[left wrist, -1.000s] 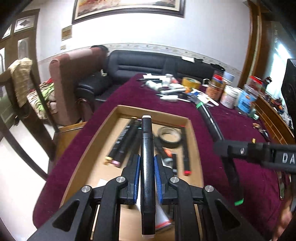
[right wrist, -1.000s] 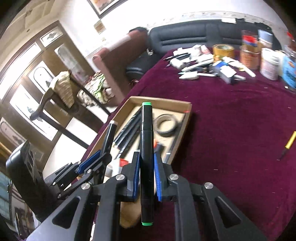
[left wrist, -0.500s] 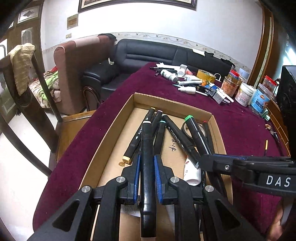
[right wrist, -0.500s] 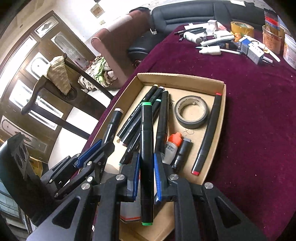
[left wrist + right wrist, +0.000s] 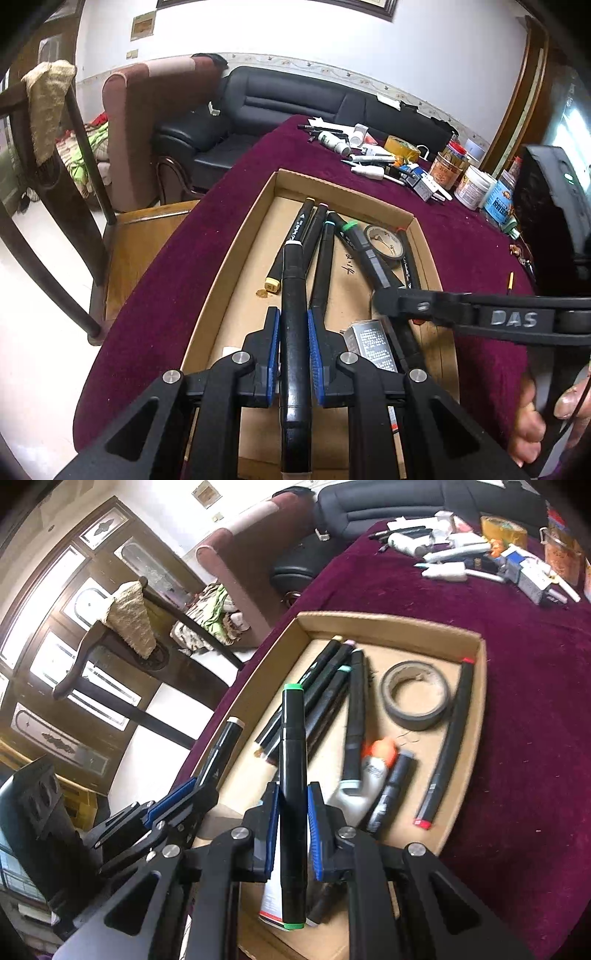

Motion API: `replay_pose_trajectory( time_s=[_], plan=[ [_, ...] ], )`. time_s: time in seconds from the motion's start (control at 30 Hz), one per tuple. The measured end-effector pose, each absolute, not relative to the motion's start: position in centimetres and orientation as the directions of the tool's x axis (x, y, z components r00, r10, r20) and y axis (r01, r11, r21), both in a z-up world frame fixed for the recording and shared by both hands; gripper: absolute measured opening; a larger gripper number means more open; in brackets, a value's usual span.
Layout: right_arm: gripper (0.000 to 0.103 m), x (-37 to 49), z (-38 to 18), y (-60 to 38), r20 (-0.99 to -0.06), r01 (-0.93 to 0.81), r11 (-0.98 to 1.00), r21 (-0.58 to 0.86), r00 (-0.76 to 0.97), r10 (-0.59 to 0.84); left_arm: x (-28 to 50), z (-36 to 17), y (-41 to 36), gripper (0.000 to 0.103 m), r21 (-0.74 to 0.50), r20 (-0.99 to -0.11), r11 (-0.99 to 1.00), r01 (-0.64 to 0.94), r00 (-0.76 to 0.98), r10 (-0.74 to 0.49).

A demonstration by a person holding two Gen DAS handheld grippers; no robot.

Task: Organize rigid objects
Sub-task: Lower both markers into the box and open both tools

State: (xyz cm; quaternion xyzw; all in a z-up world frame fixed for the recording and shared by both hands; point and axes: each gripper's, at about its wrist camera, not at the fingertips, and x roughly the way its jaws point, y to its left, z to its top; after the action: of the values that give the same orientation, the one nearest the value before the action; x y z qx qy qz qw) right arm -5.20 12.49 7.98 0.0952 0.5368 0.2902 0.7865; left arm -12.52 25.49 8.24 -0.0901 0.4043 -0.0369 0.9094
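Two markers are in my grip, one per gripper, both over the cardboard tray (image 5: 476,686) on the maroon cloth (image 5: 524,738). My left gripper (image 5: 293,332) is closed on a white-capped marker (image 5: 293,295); my right gripper (image 5: 293,808) is closed on a green-capped marker (image 5: 293,760). Each marker lies lengthwise along the fingers, roughly parallel to the marker bundle (image 5: 328,690) at the tray's left, which I judge suits laying them alongside. I hold both low over the near half of the tray, apparently to set them down, not drop them.

Right wrist view: shows the tray floor nearly whole, with the tape roll (image 5: 415,694) at the far right, a red-tipped marker (image 5: 448,738) along the right wall, and an orange-capped bottle (image 5: 369,779) near centre. It also shows my left gripper from the side, at the tray's left edge.

Left wrist view: shows the clutter (image 5: 388,158) on the far cloth, the sofa (image 5: 295,107) beyond, and the right gripper's arm crossing the tray's right side, hiding the bottle. Whether either marker touches the floor I cannot tell.
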Motion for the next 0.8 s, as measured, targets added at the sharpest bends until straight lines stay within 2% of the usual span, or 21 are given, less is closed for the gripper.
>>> replay_pose_trajectory(
  time_s=[0.17,0.5,0.6,0.8],
  plan=[
    [0.015,-4.5,6.8,13.3,-0.819,-0.351,0.841,0.413,0.262,0.511,-11.5,8.1,24.1,0.015,-0.222,-0.723,0.975,0.029,0.665,-0.185],
    [0.014,-1.7,6.5,12.1,-0.851,-0.304,0.904,0.301,0.342,0.399,-9.0,7.2,21.1,0.015,-0.114,-0.736,0.992,0.044,0.668,-0.114],
    [0.015,-1.2,6.4,12.8,-0.86,-0.309,0.914,0.264,0.353,0.368,-9.0,6.5,21.3,0.015,-0.122,-0.747,0.992,0.036,0.654,-0.116],
    [0.015,-1.8,5.4,13.3,-0.853,-0.323,0.883,0.34,0.289,0.434,-9.5,6.6,22.1,0.015,-0.141,-0.745,0.99,0.02,0.656,-0.12]
  ],
)
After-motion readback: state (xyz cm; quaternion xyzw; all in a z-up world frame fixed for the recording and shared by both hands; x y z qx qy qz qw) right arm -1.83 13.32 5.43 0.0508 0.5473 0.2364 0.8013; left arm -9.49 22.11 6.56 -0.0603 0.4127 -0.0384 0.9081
